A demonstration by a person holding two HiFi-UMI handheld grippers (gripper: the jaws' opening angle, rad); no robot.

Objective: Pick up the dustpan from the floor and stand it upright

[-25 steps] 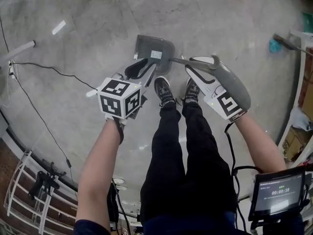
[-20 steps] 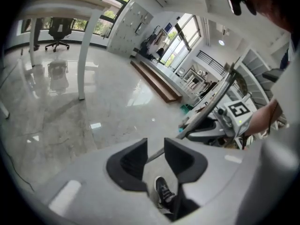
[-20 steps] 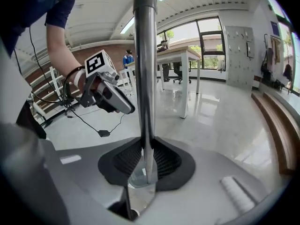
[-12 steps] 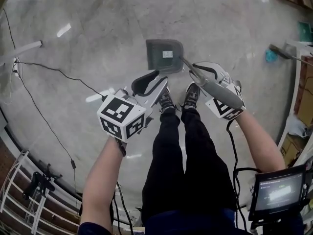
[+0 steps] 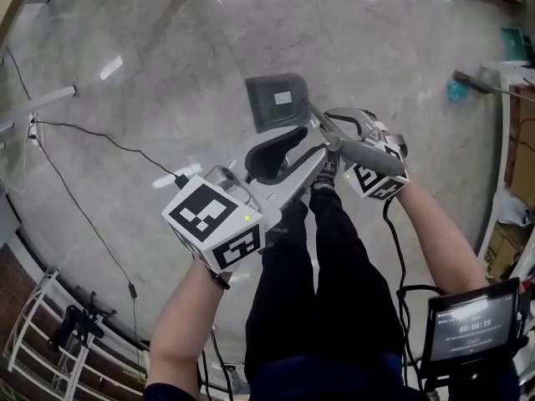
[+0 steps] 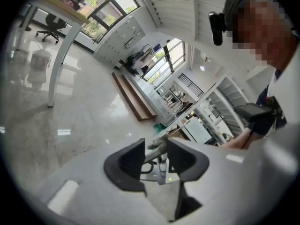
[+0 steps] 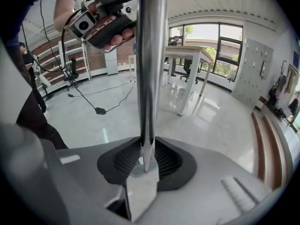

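Right gripper [image 5: 332, 132] easing open, handle [image 7: 151, 55] gripped between its jaws, dustpan [image 5: 276, 103] upright on the floor just beyond its tips, left gripper [image 5: 311, 150] empty, opening, crowding close alongside, black cable [image 5: 100, 140] well off that one's left.

Large open-plan office or lab hall. Polished stone floor [image 5: 167, 73] with ceiling-light glare. White table [image 7: 187, 55] and office chair [image 6: 49, 25] far off. Grey lockers [image 7: 253, 67] beside tall windows [image 7: 220, 39]. Brick wall [image 7: 93, 50] behind white racks [image 7: 77, 60]. Power cable [image 5: 92, 132] trails across floor at left.
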